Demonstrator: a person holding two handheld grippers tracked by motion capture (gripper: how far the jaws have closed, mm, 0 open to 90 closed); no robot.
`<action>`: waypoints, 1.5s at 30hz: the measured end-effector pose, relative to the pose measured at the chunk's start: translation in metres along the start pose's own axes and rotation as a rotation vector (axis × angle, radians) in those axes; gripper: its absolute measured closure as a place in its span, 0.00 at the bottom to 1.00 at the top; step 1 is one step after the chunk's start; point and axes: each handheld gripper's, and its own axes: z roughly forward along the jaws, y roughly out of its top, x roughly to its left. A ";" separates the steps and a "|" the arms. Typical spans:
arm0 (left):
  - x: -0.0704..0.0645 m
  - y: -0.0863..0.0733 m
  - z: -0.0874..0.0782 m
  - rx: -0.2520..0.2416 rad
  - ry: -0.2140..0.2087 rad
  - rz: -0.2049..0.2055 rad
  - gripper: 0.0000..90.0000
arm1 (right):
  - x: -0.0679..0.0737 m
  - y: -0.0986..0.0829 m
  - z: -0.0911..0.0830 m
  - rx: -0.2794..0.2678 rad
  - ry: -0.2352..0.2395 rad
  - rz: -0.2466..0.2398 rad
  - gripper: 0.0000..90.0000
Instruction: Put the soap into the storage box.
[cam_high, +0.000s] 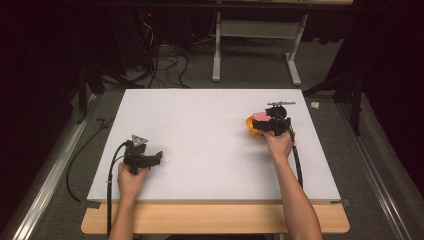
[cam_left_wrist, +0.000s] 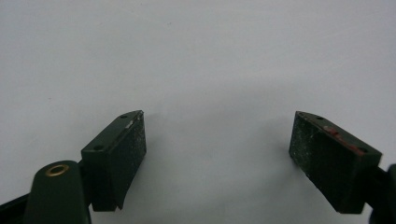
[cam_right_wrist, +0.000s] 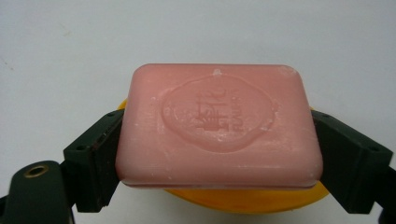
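Item: one bar of pink soap (cam_right_wrist: 218, 127), rectangular with rounded corners, lying flat with its broad face up; in the right gripper view its long axis runs crosswise, from one jaw to the other, so the short ends meet the pads. Surface: matte pink, an oval medallion stamped in the middle of the top face with raised lettering too soft to read, small pale flecks and scuffs along the upper edge. Support: an orange dish (cam_right_wrist: 243, 198), its rim showing under the near edge of the bar and at both sides behind the jaws. Location: right half of the desk (cam_high: 200, 125), near the right edge and somewhat toward the far edge; seen from the high view as a pink patch (cam_high: 259, 116) above the orange dish (cam_high: 251, 127). Right gripper (cam_right_wrist: 218, 154): jaws clamped against the two short ends of the soap, pads touching it on both sides. Right hand (cam_high: 278, 142): wrapped round the gripper body from behind, forearm stretched forward from the near edge, slanting slightly leftward, cable trailing down along the wrist. Left gripper (cam_left_wrist: 217, 154): jaws spread wide apart, bare white desk surface between them, nothing in the gap. Left hand (cam_high: 131, 181): near the left near corner of the desk, grasping the gripper (cam_high: 158, 158) from below, jaws directed to the right, grey three-cornered plate on top, cable looping off the left edge.
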 end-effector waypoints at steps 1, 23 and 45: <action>0.000 0.000 0.000 0.000 0.000 0.000 0.21 | 0.000 0.000 0.001 0.001 -0.002 -0.002 0.15; 0.000 0.000 0.000 0.000 0.000 -0.001 0.21 | -0.003 -0.006 0.018 0.055 -0.007 0.037 0.15; 0.000 0.000 0.000 0.000 0.000 0.001 0.21 | -0.005 -0.006 0.001 -0.024 0.015 0.039 0.15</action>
